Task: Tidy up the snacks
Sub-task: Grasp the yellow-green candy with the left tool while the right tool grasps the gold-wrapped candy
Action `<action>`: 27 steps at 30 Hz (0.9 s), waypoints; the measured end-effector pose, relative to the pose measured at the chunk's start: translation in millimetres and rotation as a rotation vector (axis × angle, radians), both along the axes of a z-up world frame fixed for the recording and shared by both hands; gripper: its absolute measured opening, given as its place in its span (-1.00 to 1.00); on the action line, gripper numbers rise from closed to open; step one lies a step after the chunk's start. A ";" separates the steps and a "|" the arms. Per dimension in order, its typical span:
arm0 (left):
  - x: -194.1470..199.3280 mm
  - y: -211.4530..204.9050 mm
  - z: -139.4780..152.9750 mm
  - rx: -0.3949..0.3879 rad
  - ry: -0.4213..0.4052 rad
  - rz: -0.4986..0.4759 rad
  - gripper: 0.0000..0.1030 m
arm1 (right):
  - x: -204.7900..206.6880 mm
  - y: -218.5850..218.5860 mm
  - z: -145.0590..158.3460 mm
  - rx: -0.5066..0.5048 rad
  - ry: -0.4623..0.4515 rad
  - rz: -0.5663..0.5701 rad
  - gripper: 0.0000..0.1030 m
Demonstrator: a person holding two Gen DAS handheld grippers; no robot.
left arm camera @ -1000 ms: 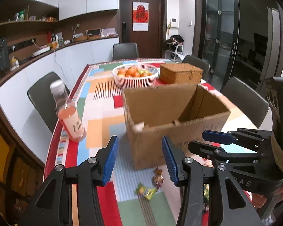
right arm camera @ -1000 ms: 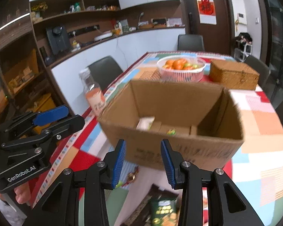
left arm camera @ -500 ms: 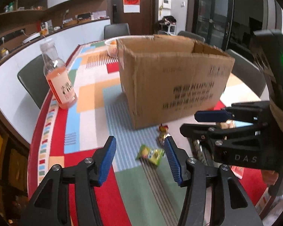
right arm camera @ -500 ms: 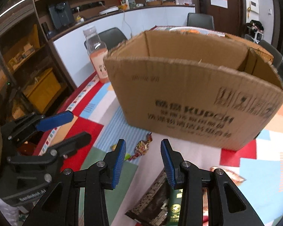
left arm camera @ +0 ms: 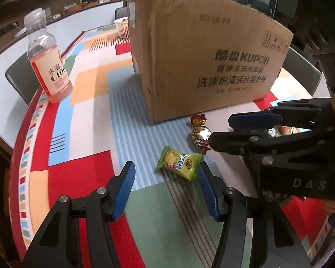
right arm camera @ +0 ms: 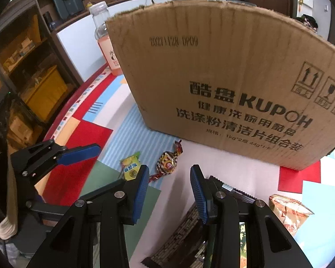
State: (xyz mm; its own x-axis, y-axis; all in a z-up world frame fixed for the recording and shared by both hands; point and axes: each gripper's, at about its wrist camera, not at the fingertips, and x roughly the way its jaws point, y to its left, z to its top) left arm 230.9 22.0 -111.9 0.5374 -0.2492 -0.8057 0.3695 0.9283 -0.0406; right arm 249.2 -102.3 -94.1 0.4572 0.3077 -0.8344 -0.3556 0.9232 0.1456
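- Cardboard box (left arm camera: 203,51) stands on the patterned table (left arm camera: 89,102); drink bottle (left arm camera: 48,60) well left of it.
- Green candy (left arm camera: 178,162) and foil candy (left arm camera: 198,131) lie just in front of the box; dark snack packet (right arm camera: 181,236) nearer.
- Both grippers tilt down toward the table.
- Left gripper (left arm camera: 166,189): jaws just been widening, empty, green candy just ahead of its right finger.
- Right gripper (right arm camera: 169,192): partly open, empty.

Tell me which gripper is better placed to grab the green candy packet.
Left. The green candy packet lies just ahead of the left gripper, nearly framed by its open jaws, which have just been opening. The right gripper is open over bare tablecloth, with the packet outside its left jaw.
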 end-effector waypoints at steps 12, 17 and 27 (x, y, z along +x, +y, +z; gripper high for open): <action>18.8 1.2 -12.7 -0.032 0.014 0.023 0.06 | 18.1 15.5 -20.2 -0.019 0.040 0.032 -0.23; 21.1 0.3 -15.4 -0.029 0.013 0.016 -0.24 | 22.8 16.6 -24.6 -0.027 0.047 0.031 -0.24; 11.5 11.6 -10.5 -0.057 0.015 0.075 -0.51 | 25.9 27.9 -28.1 -0.066 0.017 0.038 -0.30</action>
State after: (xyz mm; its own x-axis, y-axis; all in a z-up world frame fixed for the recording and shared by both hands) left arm 242.5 33.6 -122.5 0.5445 -0.2545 -0.7992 0.2983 0.9493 -0.0990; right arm 275.1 -74.4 -122.2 0.4318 0.2690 -0.8609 -0.3890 0.9167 0.0913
